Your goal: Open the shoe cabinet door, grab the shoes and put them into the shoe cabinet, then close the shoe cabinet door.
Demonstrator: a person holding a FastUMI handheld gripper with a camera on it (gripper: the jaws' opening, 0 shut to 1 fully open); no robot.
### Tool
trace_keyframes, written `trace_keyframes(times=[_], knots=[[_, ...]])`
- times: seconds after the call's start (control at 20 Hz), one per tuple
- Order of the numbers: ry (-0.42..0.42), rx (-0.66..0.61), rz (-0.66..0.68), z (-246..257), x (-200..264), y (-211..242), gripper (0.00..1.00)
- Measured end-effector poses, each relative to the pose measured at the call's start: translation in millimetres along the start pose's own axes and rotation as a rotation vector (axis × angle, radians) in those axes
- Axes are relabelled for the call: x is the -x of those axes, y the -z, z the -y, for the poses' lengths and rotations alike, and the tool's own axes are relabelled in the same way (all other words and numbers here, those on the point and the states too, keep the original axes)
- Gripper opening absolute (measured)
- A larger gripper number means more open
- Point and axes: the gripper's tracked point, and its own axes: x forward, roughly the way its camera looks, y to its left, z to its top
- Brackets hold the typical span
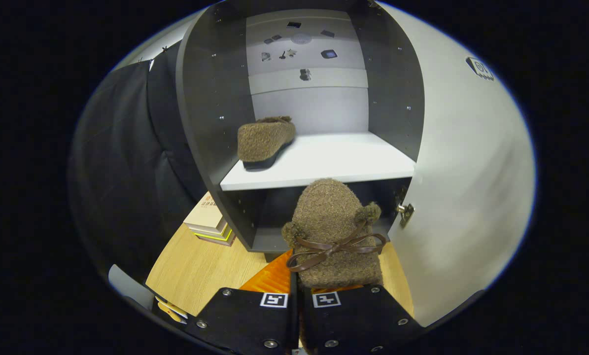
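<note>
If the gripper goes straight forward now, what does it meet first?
Probably the front edge of the white shelf, met by the toe of the brown slipper that the gripper holds; depth is hard to judge.

Cabinet (215,98) stands on the bench (200,271), door (471,172) swung open to its right. One shoe (264,140) sits on the shelf (333,162), left side, near the front edge. Second shoe (336,231) is clamped in the claw (299,301), fingers pinching its near end, just before the compartment under the shelf. Books (210,222) are stacked on the bench left of the cabinet base.
</note>
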Motion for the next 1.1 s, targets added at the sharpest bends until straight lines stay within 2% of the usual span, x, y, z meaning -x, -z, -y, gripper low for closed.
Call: trace_keyframes(times=[0.3, 0.75, 1.1], knots=[[0.012, 0.025, 0.056, 16.9, -37.9, -80.0, 0.04], [0.004, 0.032, 0.078, 29.5, -111.3, -173.1, 0.04], [0.018, 0.024, 0.024, 36.5, -179.9, -197.4, 0.04]])
